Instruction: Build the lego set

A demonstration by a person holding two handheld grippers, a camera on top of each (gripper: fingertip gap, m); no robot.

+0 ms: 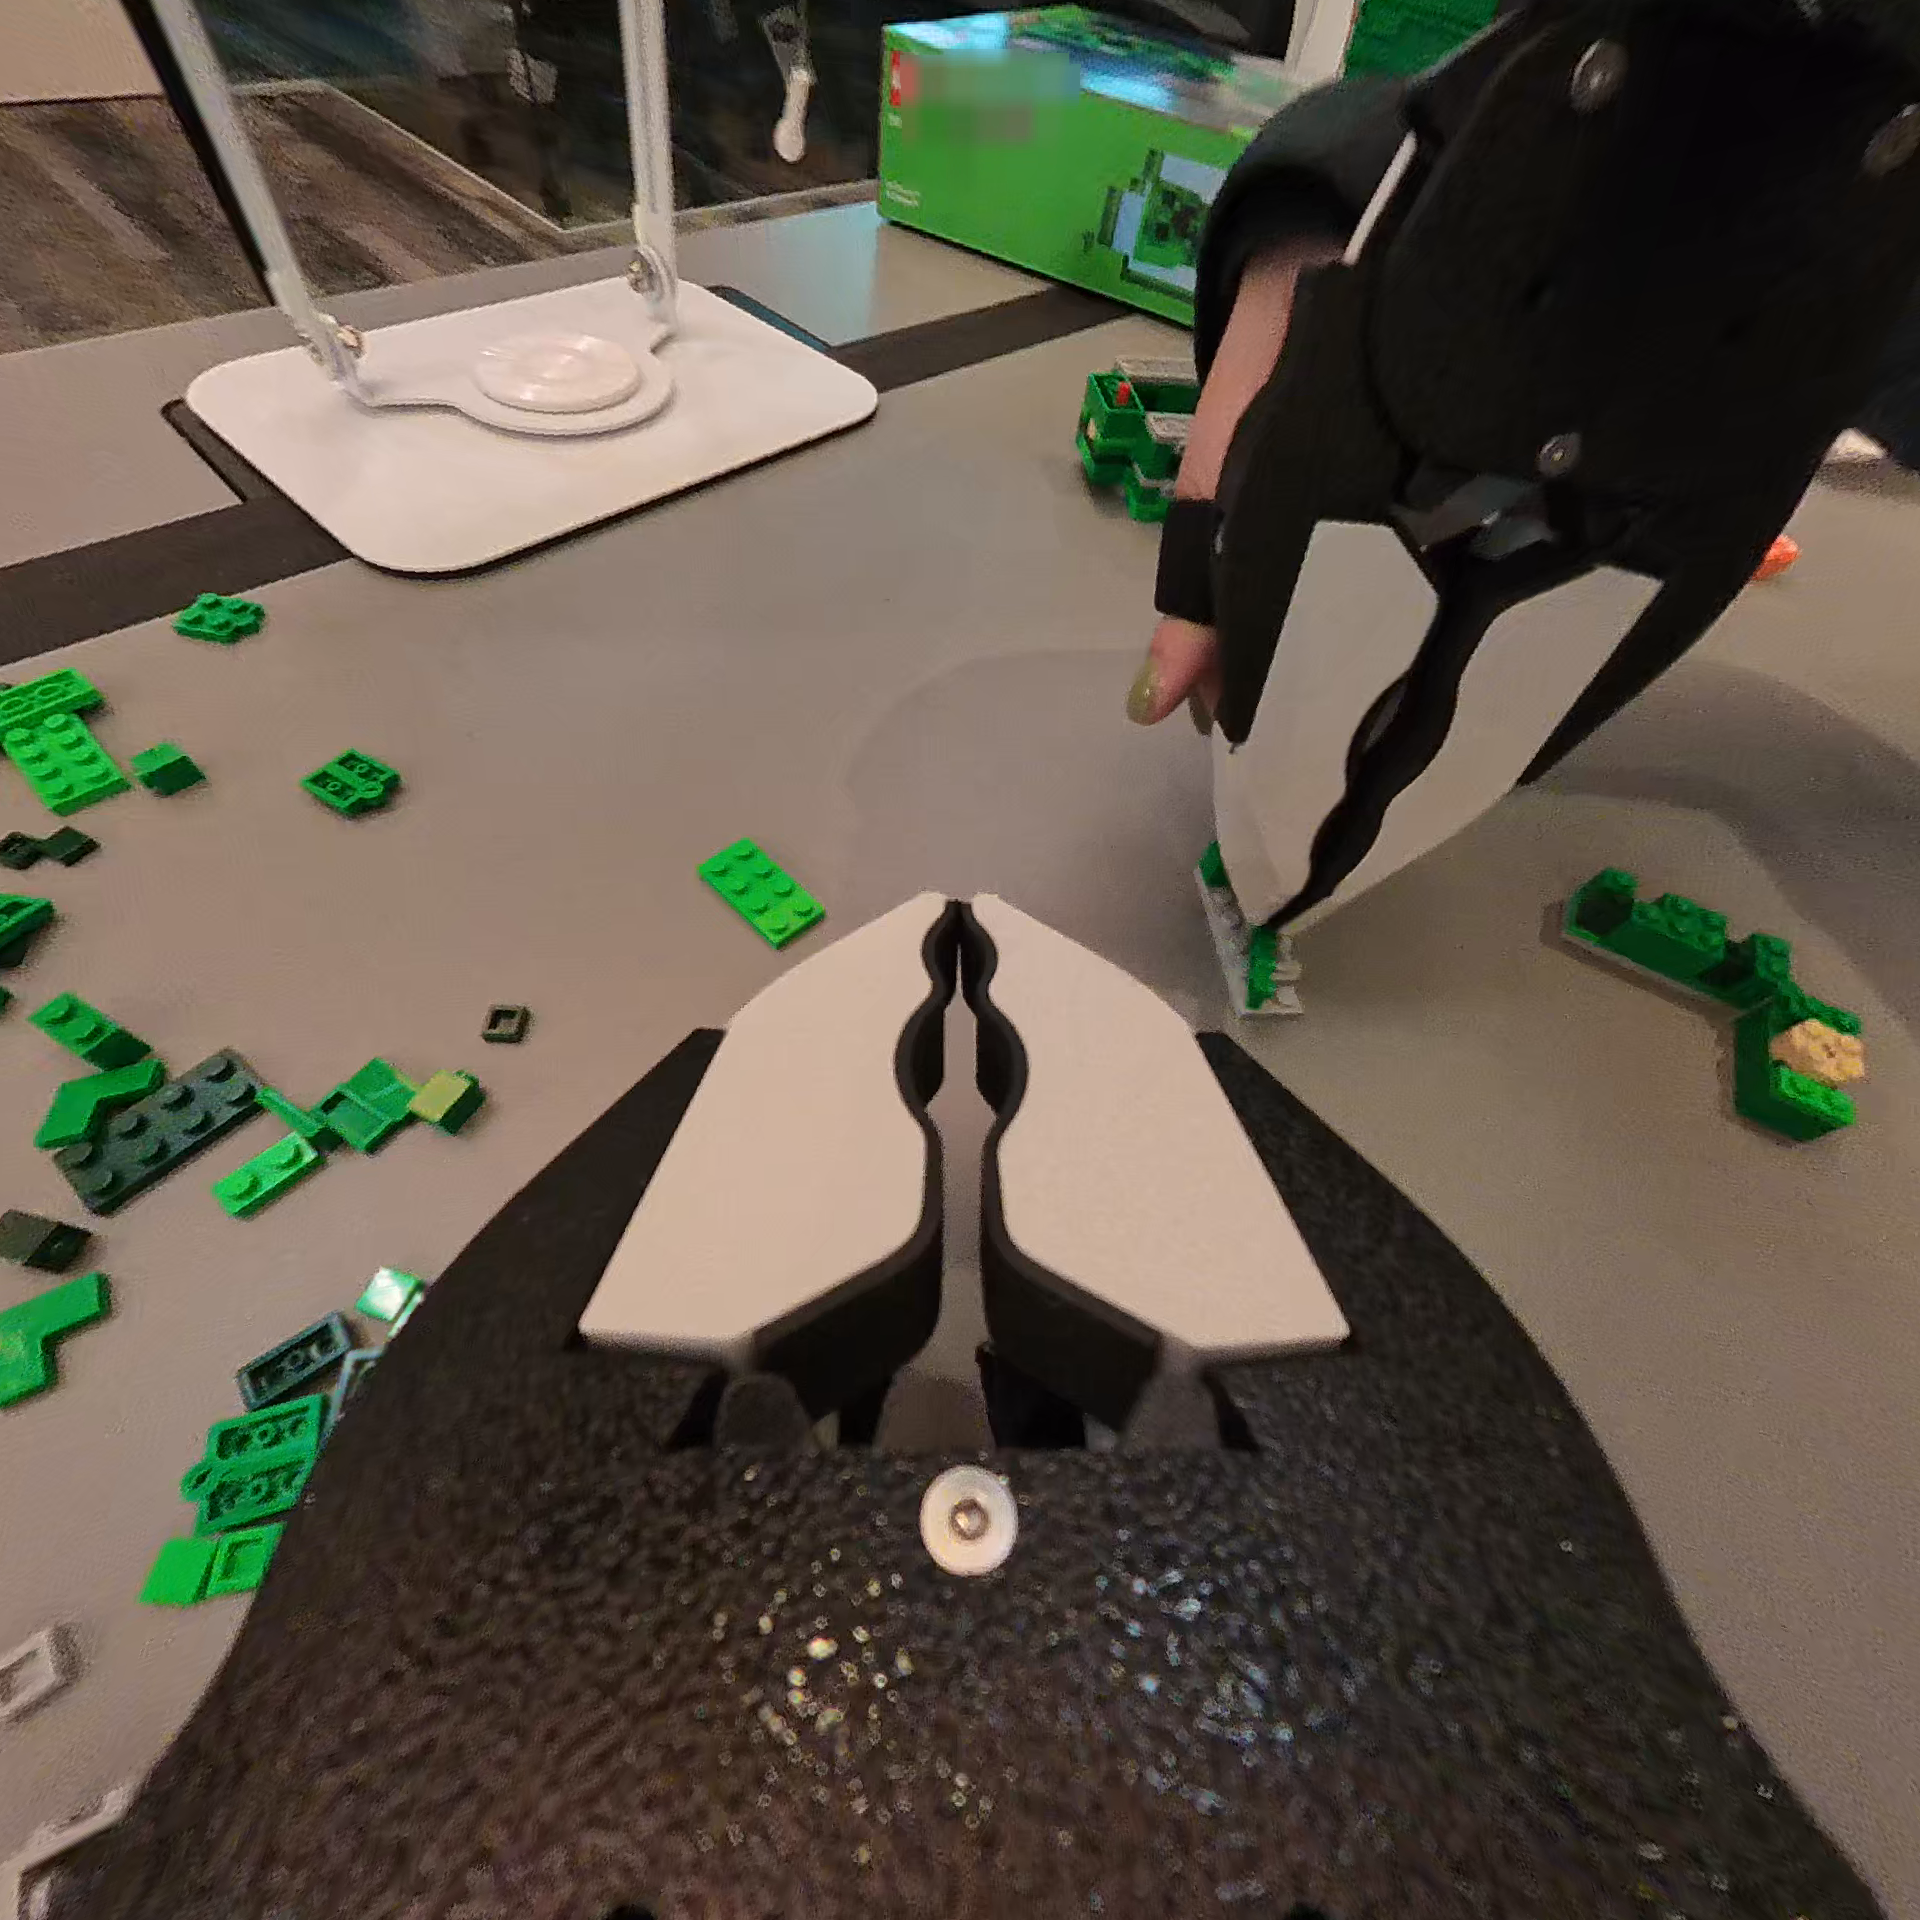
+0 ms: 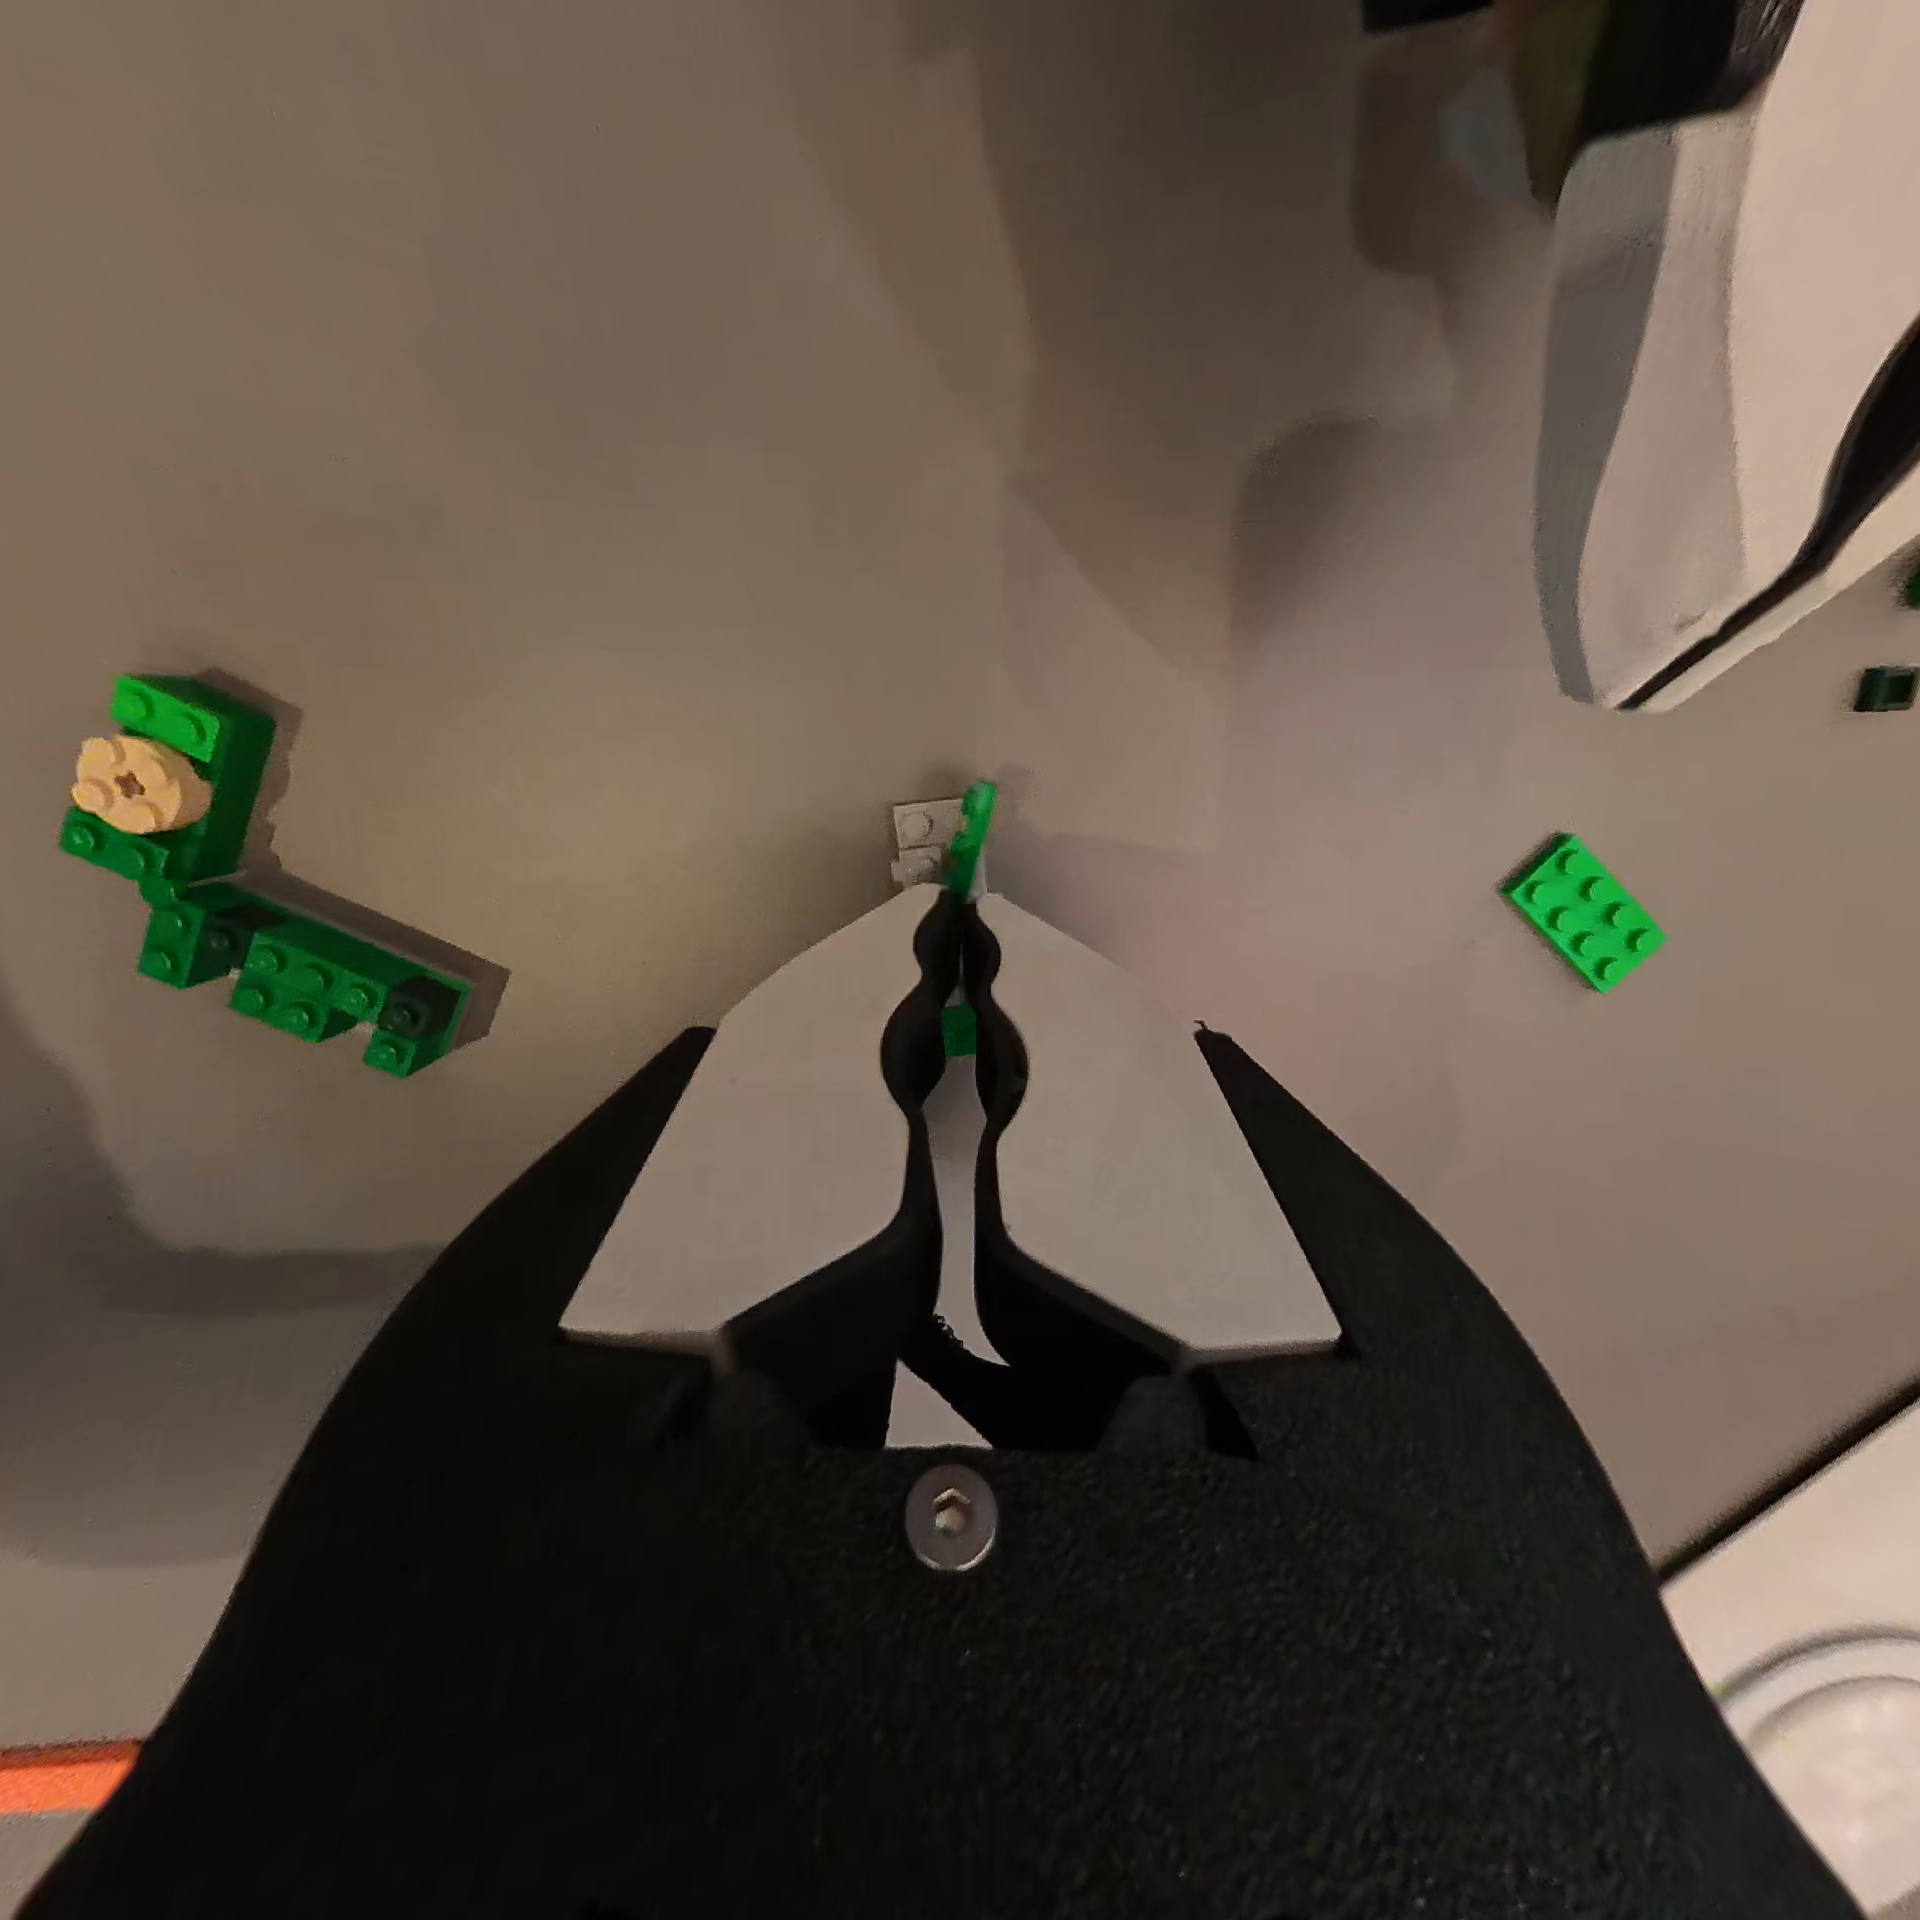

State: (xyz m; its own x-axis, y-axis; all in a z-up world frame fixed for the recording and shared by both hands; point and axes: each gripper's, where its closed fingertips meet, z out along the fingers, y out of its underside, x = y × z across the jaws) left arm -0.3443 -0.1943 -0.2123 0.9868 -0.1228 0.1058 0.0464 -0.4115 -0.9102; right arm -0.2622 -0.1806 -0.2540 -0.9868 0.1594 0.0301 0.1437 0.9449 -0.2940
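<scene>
Grey table (image 1: 644,748) carries everything; behind it stand a white stand (image 1: 520,416) and a green box (image 1: 1049,177). Just in front of the left tongs (image 1: 958,912) lies a green plate (image 1: 761,891), and a scatter of green pieces (image 1: 156,1101) spreads to their left. The left tongs are together and hold nothing; they hover above the table.

The right tongs (image 2: 961,899) are clamped on a thin green piece (image 2: 971,831), held on its edge, tips pointing down at the table. This piece touches a small grey plate (image 2: 920,842) which sits on the table under the tips. A green build with a tan round part (image 2: 260,914) lies well to the left of the right tongs, and the green plate to their right.

I judge the step to be pressing the green piece onto the grey plate. To do it well, the right tongs should keep the piece straight over the studs and push directly down, not sideways, because the grey plate is light and may slide or tip. The idle left tongs could come beside it and hold it steady.

How the two parts meet is hard to see: the right tips cover the joint, so I cannot tell if the studs are already engaged. Another build (image 1: 1132,436) is partly hidden behind the hand (image 1: 1226,468).
</scene>
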